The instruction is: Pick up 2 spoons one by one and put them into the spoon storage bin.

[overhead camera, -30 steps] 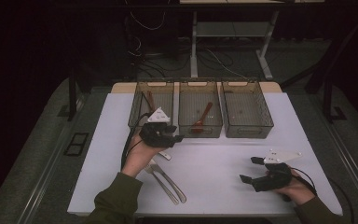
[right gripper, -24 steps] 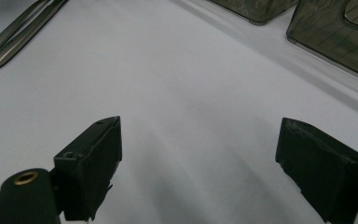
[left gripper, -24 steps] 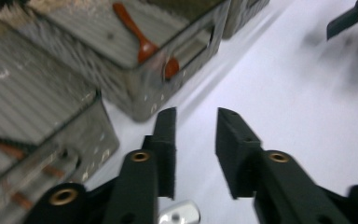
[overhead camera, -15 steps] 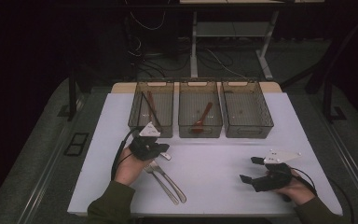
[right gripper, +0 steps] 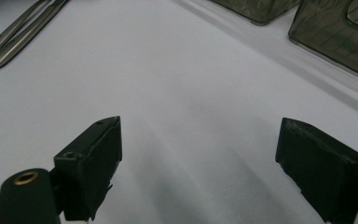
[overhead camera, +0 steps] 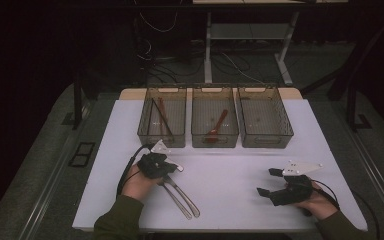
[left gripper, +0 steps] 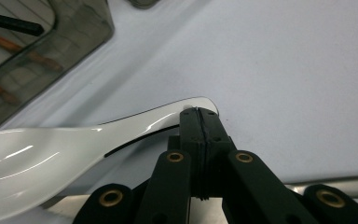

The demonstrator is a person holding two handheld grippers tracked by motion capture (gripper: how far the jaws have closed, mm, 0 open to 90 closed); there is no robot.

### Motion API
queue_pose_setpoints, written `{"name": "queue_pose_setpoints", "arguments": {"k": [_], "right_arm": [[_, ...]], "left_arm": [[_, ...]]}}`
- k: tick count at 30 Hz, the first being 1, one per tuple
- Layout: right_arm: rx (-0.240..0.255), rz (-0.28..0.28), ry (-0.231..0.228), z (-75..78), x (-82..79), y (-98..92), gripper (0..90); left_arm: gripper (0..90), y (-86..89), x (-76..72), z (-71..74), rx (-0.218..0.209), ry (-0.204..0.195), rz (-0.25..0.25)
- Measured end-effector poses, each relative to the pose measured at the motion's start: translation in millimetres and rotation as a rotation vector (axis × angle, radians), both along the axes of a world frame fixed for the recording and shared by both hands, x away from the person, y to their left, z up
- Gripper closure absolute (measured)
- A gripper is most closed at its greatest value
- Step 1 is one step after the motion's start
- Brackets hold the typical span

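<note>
A white ceramic spoon point(left gripper: 51, 149) lies on the white table, its handle tip pinched between the two jaws of my left gripper point(left gripper: 199, 115). In the high view the left gripper point(overhead camera: 166, 168) sits low on the table in front of the left bin, and the spoon's handle point(overhead camera: 178, 167) pokes out at its right. My right gripper point(overhead camera: 268, 182) rests at the near right with its jaws wide apart. Nothing lies between the right gripper's point(right gripper: 198, 154) jaws except bare table.
Two long metal utensils point(overhead camera: 181, 194) lie side by side just near of the left gripper. Three clear bins stand in a row at the back: the left bin point(overhead camera: 145, 131) holds dark sticks, the middle bin point(overhead camera: 196, 135) holds a red-brown spoon point(overhead camera: 217, 126), and the right bin point(overhead camera: 286, 134) looks bare.
My left hand has come back from the left bin's front wall and down to the table, and its gripper now sits at the white spoon. The right hand has not moved.
</note>
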State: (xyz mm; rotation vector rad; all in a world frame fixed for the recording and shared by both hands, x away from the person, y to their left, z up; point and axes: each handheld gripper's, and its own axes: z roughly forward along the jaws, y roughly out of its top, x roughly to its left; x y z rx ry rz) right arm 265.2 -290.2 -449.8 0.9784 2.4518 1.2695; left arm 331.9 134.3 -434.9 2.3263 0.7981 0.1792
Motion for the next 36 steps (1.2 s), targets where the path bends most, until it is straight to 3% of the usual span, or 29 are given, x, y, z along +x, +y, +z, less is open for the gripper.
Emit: {"name": "queue_pose_setpoints", "arguments": {"k": [10,24,29,36], "right_arm": [[-0.004,0.001,0.005,-0.3,0.0,0.5,14.3],[-0.007,0.003,0.007,-0.9,0.4,1.0,14.3],[-0.008,0.003,0.008,-1.1,0.4,1.3,14.3],[-0.007,0.004,0.006,-1.0,0.4,0.7,14.3]], "left_arm": [[88.7,-9.1,6.6,-4.4,-0.004,0.002,-0.012],[88.7,-25.4,26.5,-5.5,-0.004,-0.011,0.026],[88.7,-30.0,32.2,-5.0,0.002,-0.016,0.017],[85.5,-19.5,26.5,8.7,-0.056,-0.020,0.027]]}}
